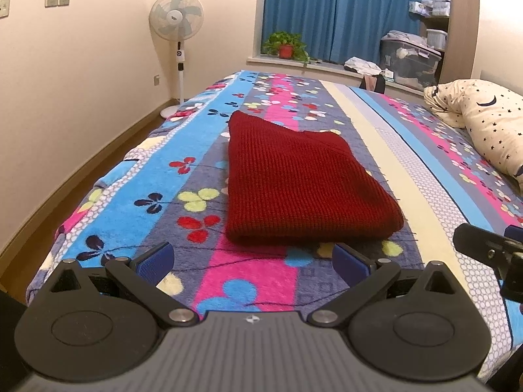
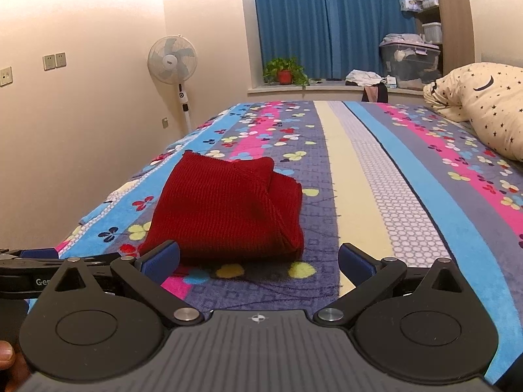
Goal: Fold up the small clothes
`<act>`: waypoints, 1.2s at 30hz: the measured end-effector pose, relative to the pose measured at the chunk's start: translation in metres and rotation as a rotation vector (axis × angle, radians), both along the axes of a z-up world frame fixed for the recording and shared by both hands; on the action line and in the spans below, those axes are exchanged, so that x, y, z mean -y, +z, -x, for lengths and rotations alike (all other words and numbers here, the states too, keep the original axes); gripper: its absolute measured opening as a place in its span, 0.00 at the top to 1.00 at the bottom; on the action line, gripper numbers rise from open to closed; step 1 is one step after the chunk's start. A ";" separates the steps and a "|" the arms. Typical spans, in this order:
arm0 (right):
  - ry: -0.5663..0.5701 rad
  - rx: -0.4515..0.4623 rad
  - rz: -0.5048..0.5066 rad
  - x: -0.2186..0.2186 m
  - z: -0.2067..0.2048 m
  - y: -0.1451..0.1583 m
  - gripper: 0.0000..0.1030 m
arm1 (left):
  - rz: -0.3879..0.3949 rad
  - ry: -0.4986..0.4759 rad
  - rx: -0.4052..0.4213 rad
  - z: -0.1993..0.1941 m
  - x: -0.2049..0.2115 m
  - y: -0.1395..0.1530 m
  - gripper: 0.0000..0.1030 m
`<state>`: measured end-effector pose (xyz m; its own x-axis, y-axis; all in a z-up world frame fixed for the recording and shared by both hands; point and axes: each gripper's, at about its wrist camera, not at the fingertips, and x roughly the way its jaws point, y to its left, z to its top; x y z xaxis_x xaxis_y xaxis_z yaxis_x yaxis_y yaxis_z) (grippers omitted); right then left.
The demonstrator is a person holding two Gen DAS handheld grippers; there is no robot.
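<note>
You are holding two grippers, left [image 1: 251, 261] and right [image 2: 258, 259], both spread wide and gripping nothing; one folded red knit [image 1: 294, 183] is lying just beyond them on the bedspread [image 1: 408, 163].

both cameras sit low over the bed [image 1: 359, 111], each looking forward along its own spread fingers toward the blue curtains [image 1: 340, 9] and window ledge. the left wrist view has the folded red knit [image 1: 300, 183] just beyond its fingertips, centred between them. the right wrist view sees the same knit beyond its left finger [image 2: 163, 256]. both share the fan [image 1: 176, 16], plant [image 1: 286, 45], pillow [image 1: 487, 121] and bedspread.
</note>
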<state>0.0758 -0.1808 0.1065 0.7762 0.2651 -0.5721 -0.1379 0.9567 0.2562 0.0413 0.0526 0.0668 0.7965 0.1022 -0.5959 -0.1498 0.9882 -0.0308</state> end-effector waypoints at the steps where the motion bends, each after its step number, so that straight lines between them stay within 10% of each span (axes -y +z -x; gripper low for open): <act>1: 0.000 -0.002 0.002 0.000 0.000 0.000 0.01 | -0.001 -0.001 0.002 0.000 0.000 0.000 0.00; 36: 0.027 -0.001 0.006 -0.006 -0.002 -0.003 0.01 | -0.013 -0.031 0.025 0.001 0.003 0.000 0.00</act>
